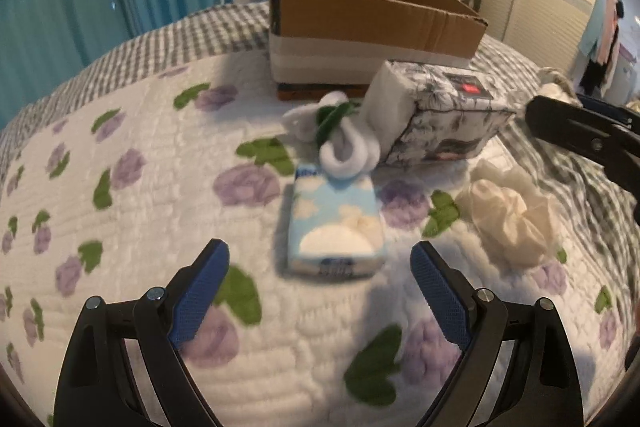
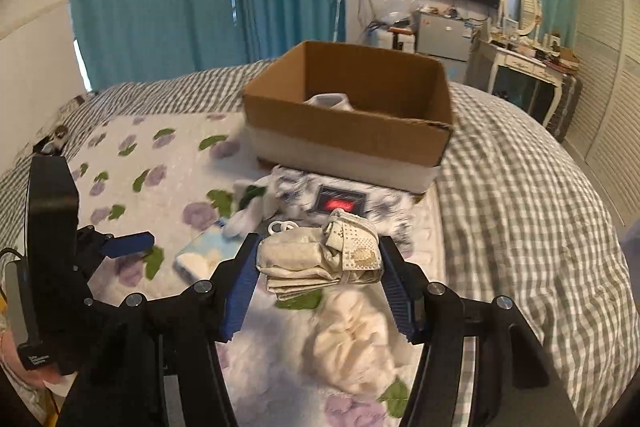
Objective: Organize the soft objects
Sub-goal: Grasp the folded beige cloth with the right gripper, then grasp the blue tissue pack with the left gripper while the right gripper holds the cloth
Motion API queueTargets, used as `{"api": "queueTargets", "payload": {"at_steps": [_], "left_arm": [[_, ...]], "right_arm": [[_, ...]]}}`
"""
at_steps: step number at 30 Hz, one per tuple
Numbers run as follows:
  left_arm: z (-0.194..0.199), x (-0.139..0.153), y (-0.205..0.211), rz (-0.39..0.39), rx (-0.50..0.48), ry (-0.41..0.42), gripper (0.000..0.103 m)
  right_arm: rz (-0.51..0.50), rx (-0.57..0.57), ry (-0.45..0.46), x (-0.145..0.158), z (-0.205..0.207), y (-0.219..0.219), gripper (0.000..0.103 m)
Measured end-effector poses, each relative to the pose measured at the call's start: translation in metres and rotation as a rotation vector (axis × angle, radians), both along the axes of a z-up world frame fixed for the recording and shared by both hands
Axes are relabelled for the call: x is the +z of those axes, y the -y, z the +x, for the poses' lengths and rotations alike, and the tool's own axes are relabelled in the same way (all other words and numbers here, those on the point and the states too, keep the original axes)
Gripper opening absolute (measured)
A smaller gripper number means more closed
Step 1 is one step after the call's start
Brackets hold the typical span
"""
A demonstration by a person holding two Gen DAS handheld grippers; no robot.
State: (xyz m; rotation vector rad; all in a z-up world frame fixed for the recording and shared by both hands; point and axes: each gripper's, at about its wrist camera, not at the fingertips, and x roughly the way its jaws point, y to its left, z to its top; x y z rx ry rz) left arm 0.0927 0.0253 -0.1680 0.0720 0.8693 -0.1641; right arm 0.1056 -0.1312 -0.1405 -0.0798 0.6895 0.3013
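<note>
R gripper [image 2: 318,267] fingers clamped on folded beige cloth [image 2: 316,263], lifted above bed [image 2: 520,207]. L gripper [image 1: 320,291] fingers wide open, empty; tissue pack [image 1: 334,223] just ahead btwn tips.

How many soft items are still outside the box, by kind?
Tissue packs: 2, blue cloud pack and floral pack
Socks: 1 white pair
Cream cloth pieces: 2, crumpled cloth and folded bundle in the right hand-held gripper
Total: 5
</note>
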Motion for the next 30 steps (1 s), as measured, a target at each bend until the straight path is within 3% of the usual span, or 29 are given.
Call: {"api": "queueTargets", "payload": {"at_steps": [4, 8, 10, 12, 13, 22, 30], "left_arm": [[0.016, -0.006, 0.005, 0.018, -0.011, -0.005, 0.092], [0.027, -0.022, 0.006, 0.001, -0.025, -0.063, 0.091], [0.029, -0.029, 0.004, -0.005, -0.029, -0.082, 0.077], [0.026, -0.029, 0.004, -0.01, -0.033, -0.074, 0.071], [0.024, -0.028, 0.003, -0.011, -0.04, -0.062, 0.05], [-0.014, -0.006, -0.002, -0.012, -0.055, -0.02, 0.05], [-0.049, 0.057, -0.009, -0.041, -0.038, 0.075, 0.05]], "right_arm": [[0.014, -0.031, -0.01, -0.005, 0.005, 0.012, 0.058], [0.021, -0.044, -0.02, -0.01, 0.008, 0.017, 0.058], [0.013, -0.046, -0.022, -0.011, 0.008, 0.019, 0.058], [0.008, -0.048, -0.027, -0.014, 0.008, 0.021, 0.058], [0.013, -0.049, -0.029, -0.015, 0.007, 0.022, 0.058], [0.045, -0.043, -0.016, -0.007, -0.014, 0.028, 0.058], [0.078, -0.023, 0.067, 0.04, -0.047, 0.025, 0.058]]}}
